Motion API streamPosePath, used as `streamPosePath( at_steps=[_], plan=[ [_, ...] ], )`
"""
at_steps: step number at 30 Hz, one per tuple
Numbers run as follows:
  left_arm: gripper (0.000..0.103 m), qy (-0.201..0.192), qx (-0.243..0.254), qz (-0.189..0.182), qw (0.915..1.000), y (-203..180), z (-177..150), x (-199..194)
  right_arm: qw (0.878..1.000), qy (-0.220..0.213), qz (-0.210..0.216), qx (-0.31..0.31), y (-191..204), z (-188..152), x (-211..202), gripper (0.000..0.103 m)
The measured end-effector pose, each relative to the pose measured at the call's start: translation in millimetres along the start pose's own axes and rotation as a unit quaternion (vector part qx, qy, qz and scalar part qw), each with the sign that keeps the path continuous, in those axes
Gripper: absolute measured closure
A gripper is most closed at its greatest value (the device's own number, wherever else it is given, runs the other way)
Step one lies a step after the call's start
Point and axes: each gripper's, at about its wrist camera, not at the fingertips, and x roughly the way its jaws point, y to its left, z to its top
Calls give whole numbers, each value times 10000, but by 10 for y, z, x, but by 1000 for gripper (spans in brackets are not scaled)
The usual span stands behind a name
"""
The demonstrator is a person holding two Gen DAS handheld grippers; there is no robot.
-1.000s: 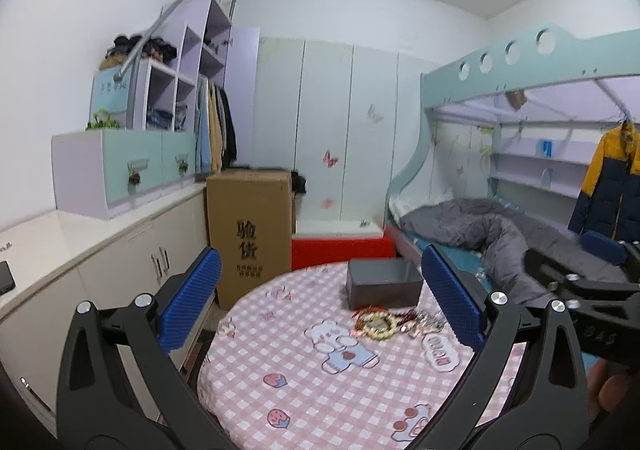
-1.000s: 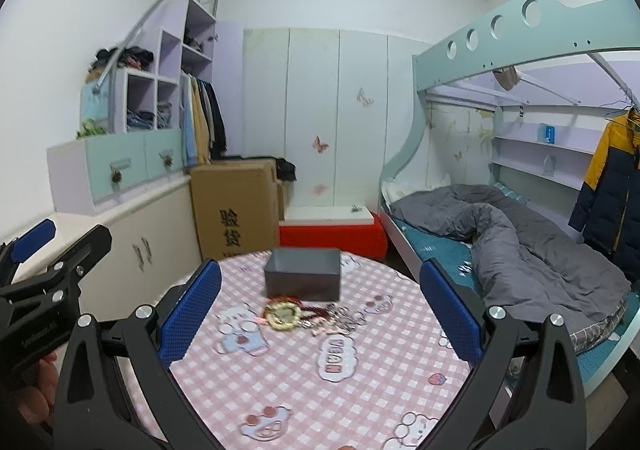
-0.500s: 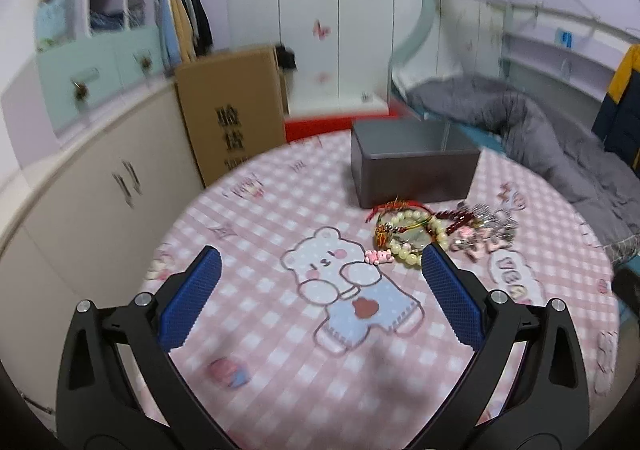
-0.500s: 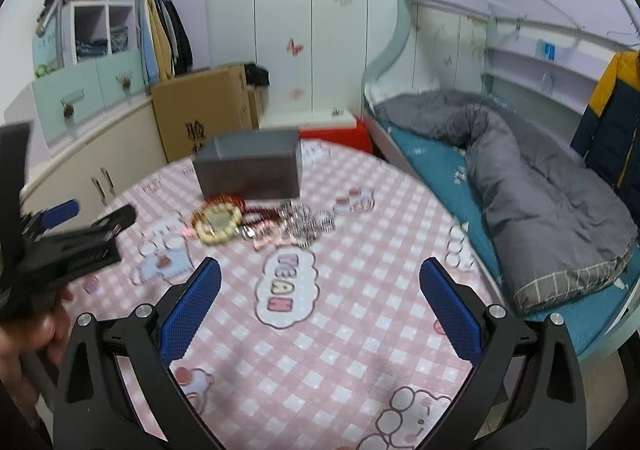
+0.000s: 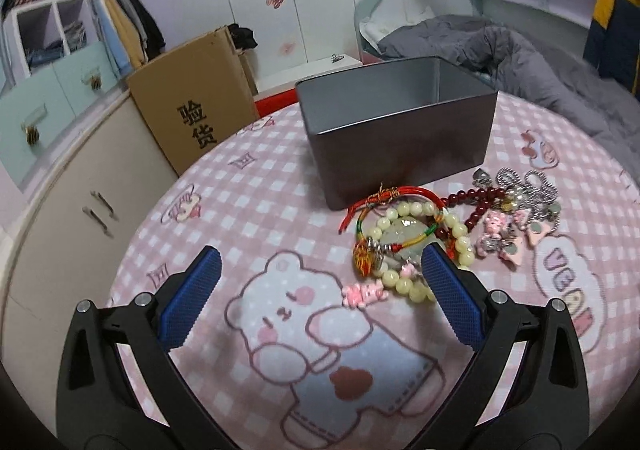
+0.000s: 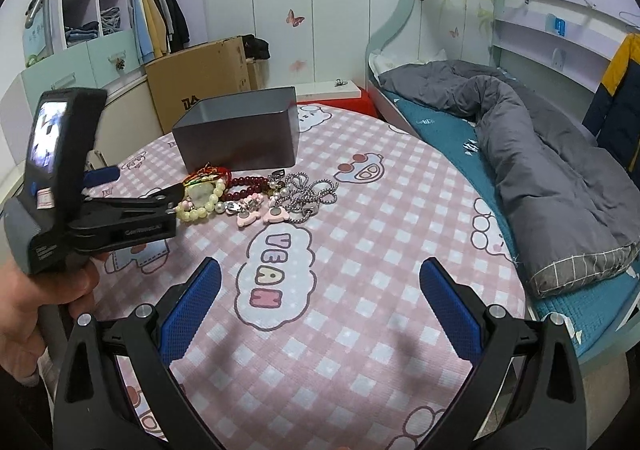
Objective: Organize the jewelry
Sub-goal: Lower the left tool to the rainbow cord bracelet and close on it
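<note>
An open grey metal box (image 5: pixel 400 138) stands on the round table; it also shows in the right wrist view (image 6: pixel 240 134). In front of it lies a heap of jewelry: a cream bead bracelet with red and coloured cords (image 5: pixel 404 238), a dark red bead string (image 5: pixel 480 198), pink charms (image 5: pixel 500 238) and silver chains (image 5: pixel 532 190). The heap also shows in the right wrist view (image 6: pixel 256 194). My left gripper (image 5: pixel 320 294) is open and empty just before the bead bracelet, its right finger beside it. My right gripper (image 6: pixel 320 302) is open and empty over the cloth, nearer than the heap.
The table carries a pink checked cloth (image 6: pixel 360 250) with cartoon prints. A cardboard box (image 5: pixel 192 98) and white cabinets (image 5: pixel 60 210) stand at the left. A bunk bed with a grey duvet (image 6: pixel 540 154) lies to the right. The left gripper's body (image 6: pixel 80 202) sits left of the heap.
Both grippers have dropped and moved in toward the table. The left one has come close to the bead bracelet. The box and jewelry have not moved.
</note>
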Motion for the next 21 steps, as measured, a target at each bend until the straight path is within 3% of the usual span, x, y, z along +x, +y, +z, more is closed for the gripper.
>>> streamPosePath(
  at_steps=[5,7,9,12,16,21],
  plan=[
    [5,94,354,-67,9993,-64,114,168,10000,-26,-2,-29,18,15,-27,7],
    [15,73,398,-225,9989,-59,164,206,10000,-39,-10,-45,27,26,-38,7],
    [65,166,285,-582,9978,-15,195,262,10000,-40,-10,-64,42,33,-37,7],
    [94,195,-159,-1218,9922,153,202,287,9999,-41,47,-109,76,48,-32,7],
    [95,-100,-564,-1373,9889,387,130,136,9994,-66,278,-174,151,110,-4,7],
    [95,-195,-922,-1255,9876,683,-96,-20,9943,146,1014,-310,384,272,244,9]
  ],
)
